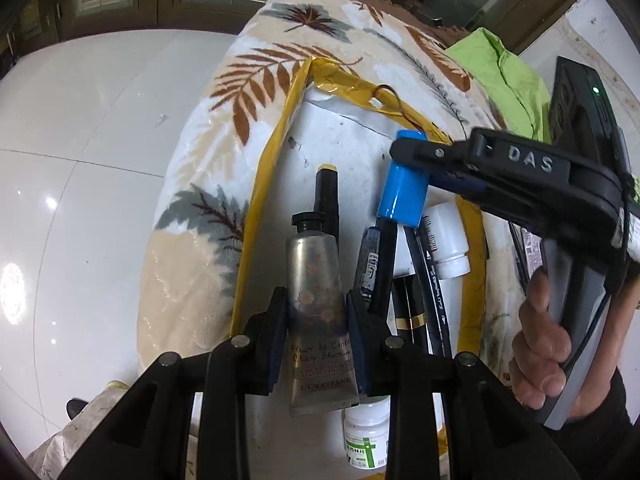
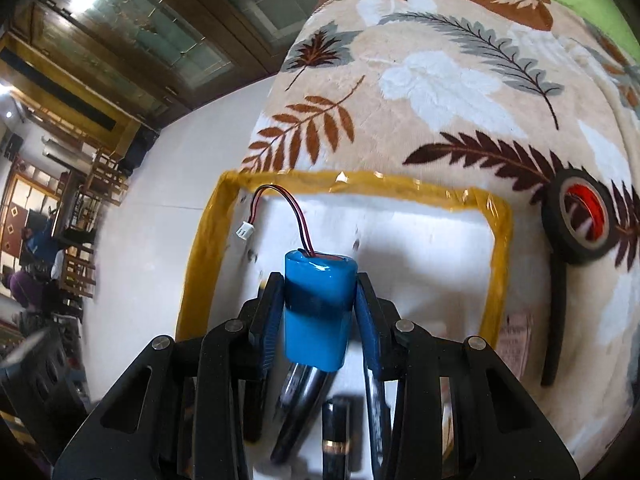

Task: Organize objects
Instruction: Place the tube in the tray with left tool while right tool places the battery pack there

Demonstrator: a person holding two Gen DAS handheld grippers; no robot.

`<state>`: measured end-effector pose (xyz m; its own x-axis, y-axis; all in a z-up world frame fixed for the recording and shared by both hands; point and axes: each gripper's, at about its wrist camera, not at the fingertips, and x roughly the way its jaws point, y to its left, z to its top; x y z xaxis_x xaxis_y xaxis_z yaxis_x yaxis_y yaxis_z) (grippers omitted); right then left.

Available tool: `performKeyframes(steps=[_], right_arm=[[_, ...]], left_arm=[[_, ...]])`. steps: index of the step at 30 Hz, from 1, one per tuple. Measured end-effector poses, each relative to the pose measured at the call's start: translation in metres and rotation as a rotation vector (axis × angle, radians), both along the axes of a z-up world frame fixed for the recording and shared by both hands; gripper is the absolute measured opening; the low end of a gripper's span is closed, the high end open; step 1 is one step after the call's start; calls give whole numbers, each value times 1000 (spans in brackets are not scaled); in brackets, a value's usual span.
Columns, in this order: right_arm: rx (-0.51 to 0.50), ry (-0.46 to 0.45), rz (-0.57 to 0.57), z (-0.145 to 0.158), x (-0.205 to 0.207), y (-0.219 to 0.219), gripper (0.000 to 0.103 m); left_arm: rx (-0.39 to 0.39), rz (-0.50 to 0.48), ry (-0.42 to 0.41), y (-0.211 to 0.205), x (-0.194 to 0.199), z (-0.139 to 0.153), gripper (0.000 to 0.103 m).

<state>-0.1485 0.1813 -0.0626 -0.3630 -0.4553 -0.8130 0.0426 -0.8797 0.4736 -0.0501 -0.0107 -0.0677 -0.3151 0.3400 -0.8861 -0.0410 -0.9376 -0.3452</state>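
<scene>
Leaf-patterned plush blanket (image 2: 460, 92) covers the surface, with glossy white floor tiles (image 1: 80, 160) and dark wood-framed glass doors (image 2: 132, 40) beyond it. On the blanket lies a white board (image 2: 400, 248) edged with yellow tape (image 2: 360, 184), where small items are gathered.

The left hand-held gripper (image 1: 316, 344) is clamped on a silver hand-cream tube (image 1: 316, 300), its two pads pressing the tube's sides at mid-length; the tube's black cap points away from the camera and its crimped end toward it. A black marker with a yellow tip (image 1: 327, 196) lies just beyond the tube's cap. To the tube's right sit several dark pens (image 1: 404, 280) side by side, a white bottle (image 1: 448, 240) beyond them and a small white pill bottle with a green cross (image 1: 366, 436) near the camera.

The right hand-held gripper (image 2: 320, 308), held by a bare hand (image 1: 540, 344), is closed on a blue battery pack (image 2: 318, 312). The pack sits upright between the pads, over the pens, its red and black lead (image 2: 288, 208) arching to a white connector (image 2: 242, 233).

A roll of black tape (image 2: 580, 220) with a loose tail rests on the blanket just right of the board. A green cloth (image 1: 504, 76) lies at the far right.
</scene>
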Motion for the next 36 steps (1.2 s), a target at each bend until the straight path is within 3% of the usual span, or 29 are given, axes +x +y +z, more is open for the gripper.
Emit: performKeyframes(steps=[8, 11, 14, 18, 20, 24, 26, 32, 34, 36], right_arm=[[-20, -43, 12, -18, -11, -2, 35], [-26, -37, 16, -17, -10, -1, 35], [-41, -27, 10, -11, -6, 2, 35], [-42, 11, 14, 7, 9, 6, 45], [-50, 28, 27, 16, 23, 6, 46], [-88, 43, 41, 25, 56, 9, 46], [-99, 43, 51, 27, 78, 12, 46], [-77, 4, 54, 16, 122, 27, 46], [-72, -10, 41, 9, 132, 36, 46], [-76, -13, 13, 6, 142, 47, 46]], left_arm=[[66, -45, -11, 5, -4, -3, 29], [43, -58, -7, 12, -4, -4, 29], [90, -35, -5, 5, -4, 0, 29], [-42, -31, 22, 5, -2, 5, 29], [-63, -47, 1, 9, -3, 0, 29], [-190, -126, -16, 25, -2, -5, 30], [-208, -133, -23, 26, -1, -5, 30], [-134, -98, -23, 16, 0, -3, 31], [-84, -73, -31, 9, 4, -1, 36], [-39, -70, -31, 6, 10, 3, 48]])
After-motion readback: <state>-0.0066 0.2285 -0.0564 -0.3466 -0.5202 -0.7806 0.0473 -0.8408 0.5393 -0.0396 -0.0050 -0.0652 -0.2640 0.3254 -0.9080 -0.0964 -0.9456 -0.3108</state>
